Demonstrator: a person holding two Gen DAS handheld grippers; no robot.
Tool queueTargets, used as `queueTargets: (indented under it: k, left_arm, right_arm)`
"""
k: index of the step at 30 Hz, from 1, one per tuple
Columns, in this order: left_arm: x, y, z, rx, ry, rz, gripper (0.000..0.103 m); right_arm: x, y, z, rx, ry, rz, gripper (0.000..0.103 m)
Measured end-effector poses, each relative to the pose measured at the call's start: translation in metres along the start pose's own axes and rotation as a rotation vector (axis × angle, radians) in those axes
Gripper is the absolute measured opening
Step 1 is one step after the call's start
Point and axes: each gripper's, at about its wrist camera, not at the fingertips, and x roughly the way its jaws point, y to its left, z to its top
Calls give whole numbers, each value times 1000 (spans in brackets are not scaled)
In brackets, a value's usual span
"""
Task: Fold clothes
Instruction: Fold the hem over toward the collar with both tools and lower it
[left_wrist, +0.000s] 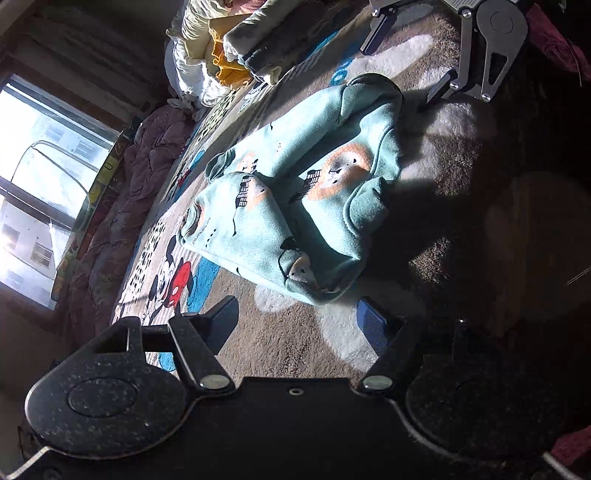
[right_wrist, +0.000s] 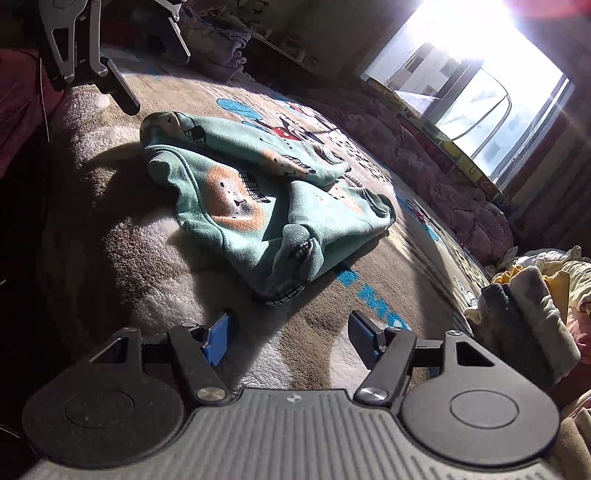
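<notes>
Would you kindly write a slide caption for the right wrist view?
Open right gripper faces a folded mint-green printed sweatshirt on a cartoon-patterned plush rug, nothing between its fingers.

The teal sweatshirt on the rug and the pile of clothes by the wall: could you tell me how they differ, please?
The teal sweatshirt lies alone mid-rug, a single garment; the pile of clothes stacks several pieces at the rug's edge. The sweatshirt is teal with orange animal prints; the pile is grey, yellow and cream. The sweatshirt sits between the two open tools, the left tool and right tool; the pile lies off to one side. Neither is gripped.
</notes>
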Motion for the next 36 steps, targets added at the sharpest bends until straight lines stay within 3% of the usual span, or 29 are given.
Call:
queueTargets:
  k: [2, 7, 14, 20, 24, 29, 32, 36]
  left_arm:
    - [9, -13, -5, 80, -24, 41, 72]
    - [24, -14, -13, 134, -79, 155, 74]
    - [21, -18, -28, 156, -182, 214, 67]
    - [19, -25, -23, 170, -239, 176, 54]
    - [19, -24, -26, 164, -259, 159, 54]
    - [18, -25, -26, 154, -263, 162, 54]
    - [19, -22, -26, 141, -262, 161, 56]
    - [22, -17, -28, 119, -253, 169, 56]
  right_arm:
    - [2, 6, 0, -68, -23, -42, 74]
    - [13, 19, 2, -256, -74, -133, 73]
    - [10, 24, -6, -423, -209, -229, 73]
    - [16, 15, -11, -476, -262, -130, 73]
    - [20, 1, -5, -485, -282, -30, 74]
    - [20, 0, -3, -471, -269, 87, 52]
    - [22, -8, 3, -356, -240, 146, 49]
    - [20, -11, 4, -305, -243, 143, 48]
